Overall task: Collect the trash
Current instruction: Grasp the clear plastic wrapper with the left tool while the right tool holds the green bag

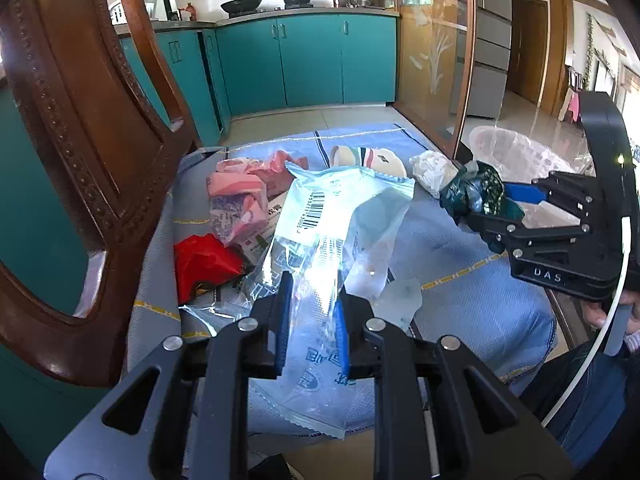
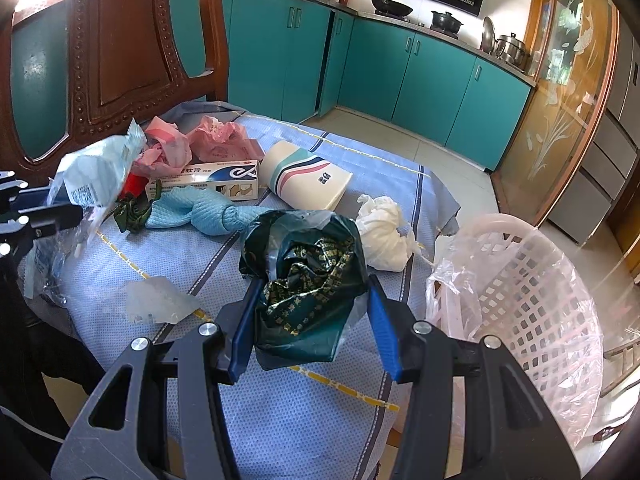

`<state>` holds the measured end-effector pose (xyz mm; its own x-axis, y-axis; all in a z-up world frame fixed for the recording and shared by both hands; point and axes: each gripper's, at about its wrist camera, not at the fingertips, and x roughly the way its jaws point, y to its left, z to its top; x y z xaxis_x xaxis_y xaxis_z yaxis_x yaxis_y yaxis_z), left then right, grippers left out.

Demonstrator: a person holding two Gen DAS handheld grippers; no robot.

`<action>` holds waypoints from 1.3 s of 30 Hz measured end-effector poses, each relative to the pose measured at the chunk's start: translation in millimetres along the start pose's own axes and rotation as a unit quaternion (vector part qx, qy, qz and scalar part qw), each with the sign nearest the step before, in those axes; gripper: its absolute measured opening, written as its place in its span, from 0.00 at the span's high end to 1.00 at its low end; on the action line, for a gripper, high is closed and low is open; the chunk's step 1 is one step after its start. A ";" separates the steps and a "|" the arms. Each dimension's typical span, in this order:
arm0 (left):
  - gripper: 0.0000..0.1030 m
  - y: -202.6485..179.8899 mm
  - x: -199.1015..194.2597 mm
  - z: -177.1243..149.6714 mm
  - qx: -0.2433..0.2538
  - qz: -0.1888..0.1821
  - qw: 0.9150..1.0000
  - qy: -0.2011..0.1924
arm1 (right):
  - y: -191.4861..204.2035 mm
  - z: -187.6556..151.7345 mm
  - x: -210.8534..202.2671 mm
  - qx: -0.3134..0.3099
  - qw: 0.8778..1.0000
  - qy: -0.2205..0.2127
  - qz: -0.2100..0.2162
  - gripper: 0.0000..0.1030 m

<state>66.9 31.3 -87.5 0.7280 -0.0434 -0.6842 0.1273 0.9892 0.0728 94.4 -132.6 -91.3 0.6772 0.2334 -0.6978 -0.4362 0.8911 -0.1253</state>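
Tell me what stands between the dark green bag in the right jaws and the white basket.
Nothing visible does. The right gripper is shut on the crumpled dark green plastic bag, and the white lattice basket lined with clear plastic sits just to its right with only open space between. The crumpled white tissue lies behind that path.

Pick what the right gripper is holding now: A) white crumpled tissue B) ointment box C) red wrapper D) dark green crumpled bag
D: the right gripper has its blue pads closed against the dark green crumpled bag; the white tissue lies free on the cloth behind it.
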 end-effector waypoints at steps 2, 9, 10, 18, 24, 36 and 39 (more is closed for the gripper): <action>0.81 2.5 -2.8 0.8 -0.005 -0.001 1.000 -0.004 | -0.2 0.0 -0.2 0.001 1.000 0.000 0.000 0.51; 0.81 7.5 -10.2 5.7 -0.023 -0.001 0.999 -0.022 | 0.3 0.8 -2.4 0.000 1.000 -0.003 0.000 0.51; 0.81 7.8 -10.4 6.0 -0.024 -0.001 0.999 -0.023 | 0.4 0.8 -3.2 -0.001 1.000 -0.004 0.000 0.50; 0.81 10.0 -12.1 5.6 -0.034 0.002 0.999 -0.027 | 3.1 0.5 -5.0 -0.006 1.000 -0.007 -0.004 0.51; 0.81 12.5 -18.9 6.6 -0.046 0.001 0.998 -0.038 | 1.4 1.1 -9.2 0.000 1.000 -0.016 -0.004 0.50; 0.81 12.2 -22.2 7.4 -0.051 0.002 0.998 -0.043 | 2.5 1.0 -11.9 -0.004 1.000 -0.020 -0.003 0.51; 0.81 13.0 -23.2 8.3 -0.053 0.002 0.998 -0.045 | 2.5 1.0 -12.2 -0.002 1.000 -0.021 -0.003 0.51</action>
<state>57.2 44.0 -64.6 0.7869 -0.0474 -0.6152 0.0554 0.9984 -0.0060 85.7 -132.8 -82.5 0.7044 0.2437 -0.6666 -0.4335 0.8914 -0.1323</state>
